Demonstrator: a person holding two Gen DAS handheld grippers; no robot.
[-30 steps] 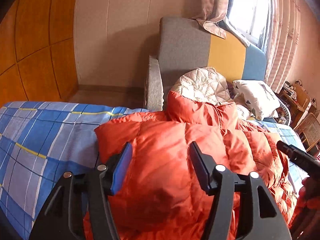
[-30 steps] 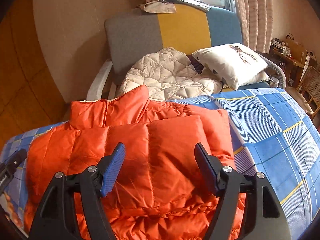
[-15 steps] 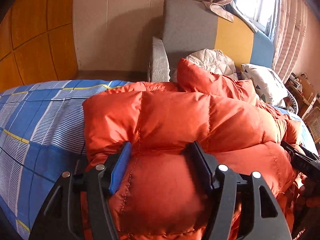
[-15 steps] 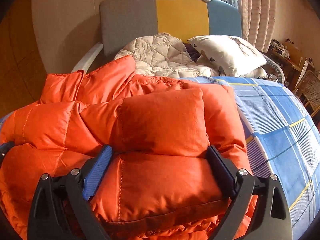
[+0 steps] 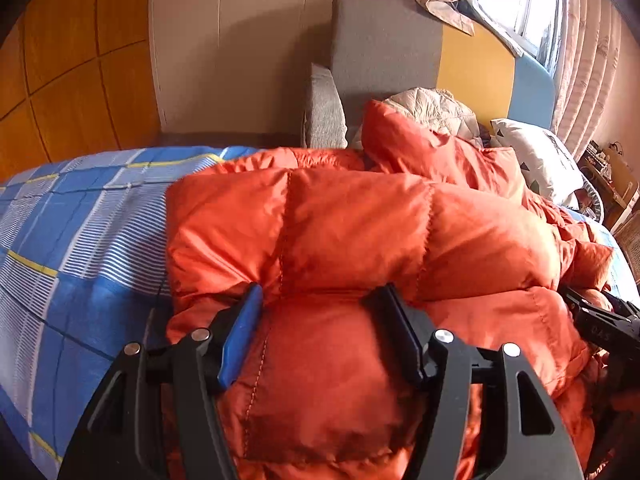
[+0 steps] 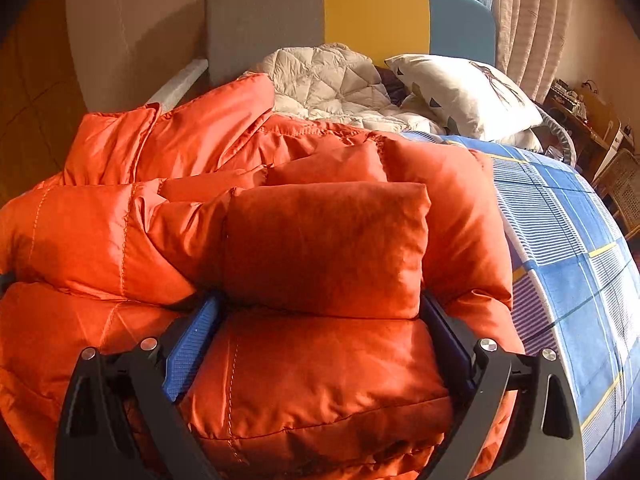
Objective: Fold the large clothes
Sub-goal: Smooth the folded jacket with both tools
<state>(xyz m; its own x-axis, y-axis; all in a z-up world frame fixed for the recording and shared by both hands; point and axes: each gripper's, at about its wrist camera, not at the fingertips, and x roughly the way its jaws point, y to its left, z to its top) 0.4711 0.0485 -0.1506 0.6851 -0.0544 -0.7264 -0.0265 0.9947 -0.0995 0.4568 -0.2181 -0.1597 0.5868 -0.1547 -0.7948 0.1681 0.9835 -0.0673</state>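
1. The bed (image 5: 80, 240), under a blue checked sheet, fills the near ground of both views and carries the work.

2. A sofa (image 5: 380, 40) with grey, yellow and blue back panels stands at the far end of the bed, against the wall and below a curtained window.

3. The orange down jacket (image 5: 360, 220), the item to be folded, lies on the bed. It runs from the near edge to the far edge. Its collar end is raised toward the sofa, and a puffed panel is doubled over the body.

4. A cream quilted garment (image 6: 332, 76) lies heaped on the sofa seat, just beyond the jacket's collar.

5. A white printed pillow (image 6: 460, 88) leans to the right of the cream garment.

6. My left tool (image 5: 324, 300) is pressed into the near left part of the jacket. Its jaws are partly apart with padding bulging up between them. I see no clamp on the fabric.

7. My right tool (image 6: 320, 308) is on the near right part. Its jaws have just been opening and now stand wide. The folded panel sits between them, unclamped.
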